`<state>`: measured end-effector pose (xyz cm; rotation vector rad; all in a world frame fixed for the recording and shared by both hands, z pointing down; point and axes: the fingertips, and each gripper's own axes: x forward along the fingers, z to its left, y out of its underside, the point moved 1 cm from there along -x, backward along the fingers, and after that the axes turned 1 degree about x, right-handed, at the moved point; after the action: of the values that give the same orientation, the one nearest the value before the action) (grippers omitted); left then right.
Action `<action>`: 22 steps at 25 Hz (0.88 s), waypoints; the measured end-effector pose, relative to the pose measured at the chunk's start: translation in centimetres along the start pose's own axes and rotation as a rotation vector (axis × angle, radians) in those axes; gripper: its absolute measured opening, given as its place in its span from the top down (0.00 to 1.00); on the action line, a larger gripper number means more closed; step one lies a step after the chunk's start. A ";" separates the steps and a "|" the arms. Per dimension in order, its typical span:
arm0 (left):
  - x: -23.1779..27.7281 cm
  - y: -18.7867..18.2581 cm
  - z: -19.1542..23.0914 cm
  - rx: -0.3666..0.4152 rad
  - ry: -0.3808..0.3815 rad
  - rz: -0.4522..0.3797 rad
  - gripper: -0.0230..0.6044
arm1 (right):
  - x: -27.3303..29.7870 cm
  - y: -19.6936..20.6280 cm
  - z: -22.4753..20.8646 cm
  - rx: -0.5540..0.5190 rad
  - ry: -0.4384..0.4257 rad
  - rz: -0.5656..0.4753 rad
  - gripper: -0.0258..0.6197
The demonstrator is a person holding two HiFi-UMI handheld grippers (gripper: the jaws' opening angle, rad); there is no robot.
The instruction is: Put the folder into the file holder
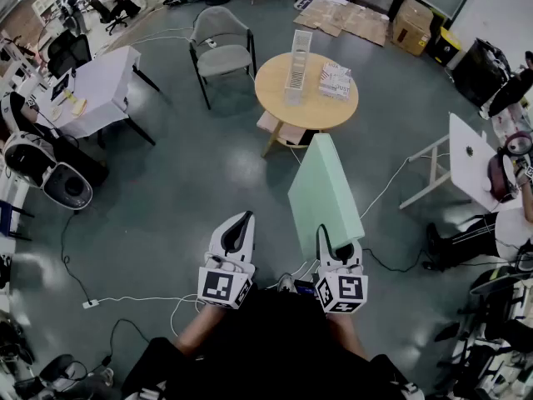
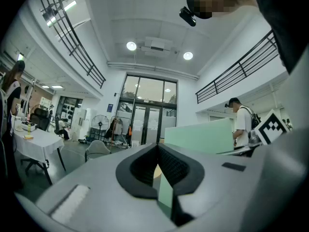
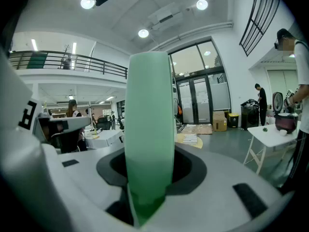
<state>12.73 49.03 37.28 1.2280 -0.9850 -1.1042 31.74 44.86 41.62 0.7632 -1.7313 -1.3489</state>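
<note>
The job is only begun. The right gripper (image 1: pixel 340 247) pinches the bottom edge of the green folder (image 1: pixel 323 192) and holds it standing up over the floor, well apart from the round worktop (image 1: pixel 279 90). The file holder (image 1: pixel 301 54) stands there, and it looks empty. The left gripper (image 1: pixel 237 228) is closed with nothing in it. Carrying the folder over and sliding it in are left. There is one folder, one file holder, one pile of papers (image 1: pixel 335 80) and two grippers.

Folder (image 1: pixel 323 192) reads matt, smooth card; holder (image 1: pixel 300 61) clear plastic; table (image 1: pixel 271 86) pale wood; floor (image 1: pixel 200 182) glossy, smooth.
</note>
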 end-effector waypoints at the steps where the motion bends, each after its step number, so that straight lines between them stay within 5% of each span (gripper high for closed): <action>1: 0.1 -0.1 0.1 -0.003 0.001 0.000 0.96 | 0.2 -0.1 0.0 0.000 0.000 0.000 0.73; 22: 0.6 -0.2 2.4 0.005 0.012 0.001 0.96 | 2.1 -0.3 1.8 0.012 0.009 -0.005 0.73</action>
<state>10.50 47.94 37.30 1.2371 -0.9794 -1.0932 29.16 43.91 41.56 0.7795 -1.7337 -1.3375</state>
